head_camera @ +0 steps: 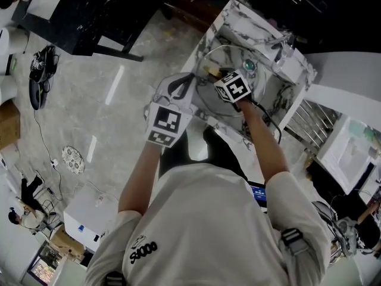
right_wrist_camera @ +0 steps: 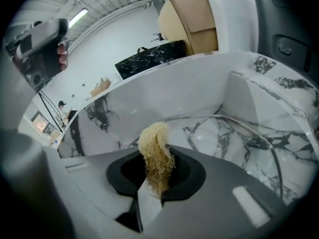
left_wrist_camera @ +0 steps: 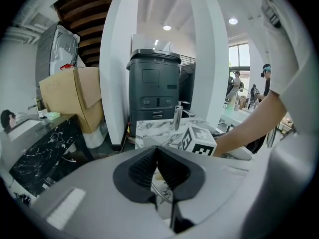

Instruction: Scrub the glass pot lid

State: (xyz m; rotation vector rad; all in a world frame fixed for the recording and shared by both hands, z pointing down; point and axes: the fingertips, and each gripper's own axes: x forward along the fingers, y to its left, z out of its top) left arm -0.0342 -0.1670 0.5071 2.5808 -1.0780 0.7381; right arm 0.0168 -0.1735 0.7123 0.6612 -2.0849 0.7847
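The glass pot lid (head_camera: 221,53) stands tilted in a marble sink (head_camera: 229,15). My left gripper (head_camera: 191,80) is shut on the lid's near-left rim; in the left gripper view (left_wrist_camera: 158,171) a thin edge of the lid (left_wrist_camera: 163,190) shows between the dark pads. My right gripper (head_camera: 215,74) is over the lid's middle, shut on a yellow fibrous scrubber (right_wrist_camera: 155,156). In the right gripper view (right_wrist_camera: 155,172) the tuft sticks out past the jaws, close to the lid (right_wrist_camera: 234,148), whose rim arcs to the right. I cannot tell whether the scrubber touches the glass.
A faucet (head_camera: 284,44) rises at the sink's far right, and a drain (head_camera: 249,66) sits behind the lid. The sink walls (right_wrist_camera: 164,103) enclose the lid closely. Past the sink stand a dark grey cabinet (left_wrist_camera: 153,91), a cardboard box (left_wrist_camera: 75,96) and a black marble counter (left_wrist_camera: 40,156).
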